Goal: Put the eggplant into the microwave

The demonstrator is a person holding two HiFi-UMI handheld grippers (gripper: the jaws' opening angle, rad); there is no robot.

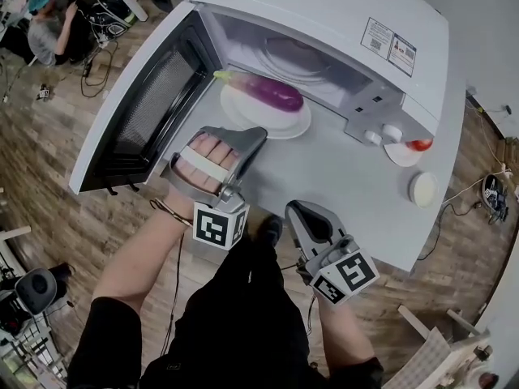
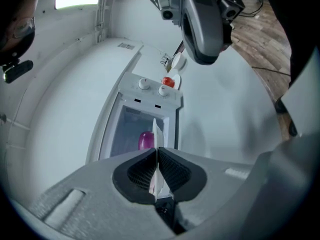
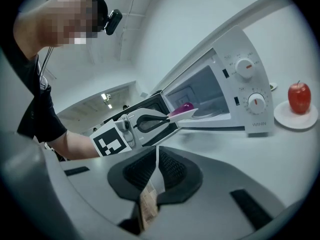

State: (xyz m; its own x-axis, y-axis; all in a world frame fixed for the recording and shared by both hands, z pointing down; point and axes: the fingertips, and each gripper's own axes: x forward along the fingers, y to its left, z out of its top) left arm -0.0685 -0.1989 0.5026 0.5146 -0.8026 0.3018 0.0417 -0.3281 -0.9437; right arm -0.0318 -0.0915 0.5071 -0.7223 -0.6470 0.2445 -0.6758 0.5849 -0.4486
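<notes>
A purple eggplant (image 1: 276,91) lies on a white plate (image 1: 285,125) in the mouth of the open white microwave (image 1: 324,6). My left gripper (image 1: 251,134) is shut on the plate's near rim. In the left gripper view the plate (image 2: 158,134) shows edge-on between the pads, with the eggplant (image 2: 146,140) behind it. My right gripper (image 1: 302,211) hangs near the table's front edge, shut and holding nothing. The right gripper view shows the plate (image 3: 187,114) held level and the eggplant (image 3: 184,107) at the microwave's opening.
The microwave door (image 1: 138,104) stands swung open to the left. To the right of the microwave sit a red apple (image 1: 419,145) on a small saucer and a round white disc (image 1: 422,189). The white table (image 1: 357,193) ends close to my body.
</notes>
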